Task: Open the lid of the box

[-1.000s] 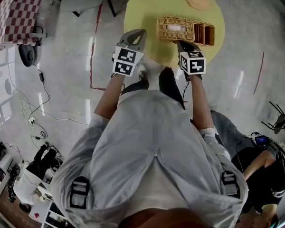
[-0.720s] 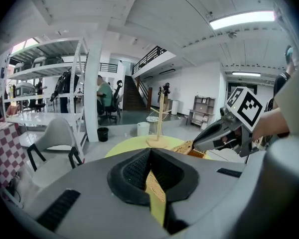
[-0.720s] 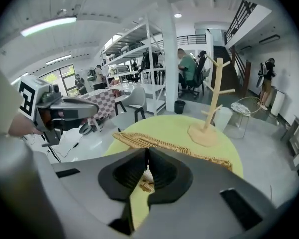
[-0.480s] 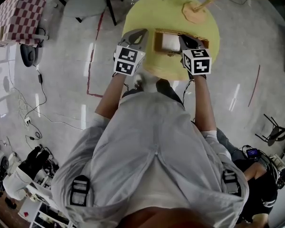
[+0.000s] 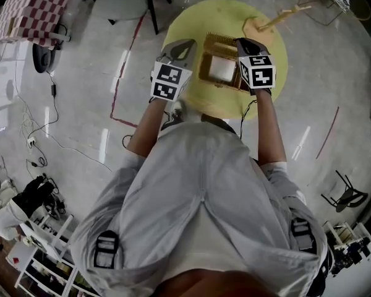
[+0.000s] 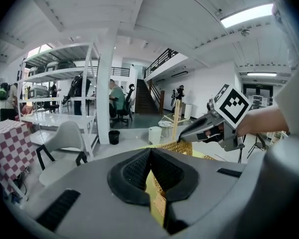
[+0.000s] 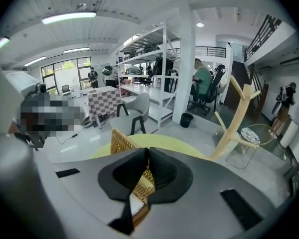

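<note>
A second ago the box (image 5: 205, 67) was covered by its wicker top, with only a small pale patch showing. Now the lid (image 5: 219, 40) stands raised along the box's far side and the white lining lies bare. The right gripper (image 5: 242, 44) was then at the box's near right corner; it now reaches along the right side to the far right corner. The left gripper (image 5: 184, 45) has kept its place off the box's left side. The table (image 5: 191, 17) sits lower in the head view than before.

There is one wicker box with one lid, two grippers, one round yellow table and one branched wooden stand (image 5: 278, 18), which is at the table's far right edge.

The box sits near the middle of the table, between the two grippers. It lies just right of the left gripper's tips; whether they touch its wall cannot be told. In the left gripper view those jaws meet at the tips with nothing between them, and the yellow tabletop and the wicker show beyond the gap below. In the right gripper view the jaws are pinched on the wicker edge of the lid (image 7: 120, 142), which stands up to their left, with the white lining just below.
</note>
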`<state>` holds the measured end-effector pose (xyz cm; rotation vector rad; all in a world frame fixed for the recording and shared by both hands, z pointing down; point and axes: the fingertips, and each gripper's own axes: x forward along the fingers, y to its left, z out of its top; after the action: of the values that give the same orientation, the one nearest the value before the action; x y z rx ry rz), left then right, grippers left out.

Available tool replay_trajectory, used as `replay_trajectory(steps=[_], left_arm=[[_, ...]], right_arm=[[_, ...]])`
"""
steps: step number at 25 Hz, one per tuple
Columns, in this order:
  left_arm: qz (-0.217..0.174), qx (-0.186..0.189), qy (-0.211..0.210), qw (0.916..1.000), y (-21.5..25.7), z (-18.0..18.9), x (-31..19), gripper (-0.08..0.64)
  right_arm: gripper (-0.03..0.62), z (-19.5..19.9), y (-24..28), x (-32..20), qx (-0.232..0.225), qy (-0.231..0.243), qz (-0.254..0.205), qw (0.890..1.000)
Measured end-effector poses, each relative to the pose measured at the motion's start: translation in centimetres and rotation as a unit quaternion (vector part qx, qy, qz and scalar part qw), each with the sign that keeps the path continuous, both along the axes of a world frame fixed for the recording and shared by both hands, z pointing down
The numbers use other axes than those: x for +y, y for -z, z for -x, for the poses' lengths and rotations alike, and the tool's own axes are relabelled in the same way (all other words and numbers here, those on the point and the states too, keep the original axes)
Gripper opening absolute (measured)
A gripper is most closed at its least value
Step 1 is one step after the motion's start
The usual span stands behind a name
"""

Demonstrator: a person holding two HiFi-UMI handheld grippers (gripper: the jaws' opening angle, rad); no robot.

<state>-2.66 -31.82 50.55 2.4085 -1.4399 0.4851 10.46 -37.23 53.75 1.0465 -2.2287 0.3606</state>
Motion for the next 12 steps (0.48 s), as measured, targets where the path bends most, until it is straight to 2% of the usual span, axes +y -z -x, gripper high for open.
replay_trajectory(steps=[6,12], left_arm=[[0.024,-0.005,0.039,0.999,-1.8,0.7,-1.4,0.028],[0.032,-0.029,0.06,0.9972,-3.1,1.6,-2.6,0.028]], right_arm=[[0.046,0.2,-2.5,-4.1,0.011,0.028,0.013,0.999],[0.046,1.1,-5.9,-6.6,0.02,0.047,0.037,0.998]])
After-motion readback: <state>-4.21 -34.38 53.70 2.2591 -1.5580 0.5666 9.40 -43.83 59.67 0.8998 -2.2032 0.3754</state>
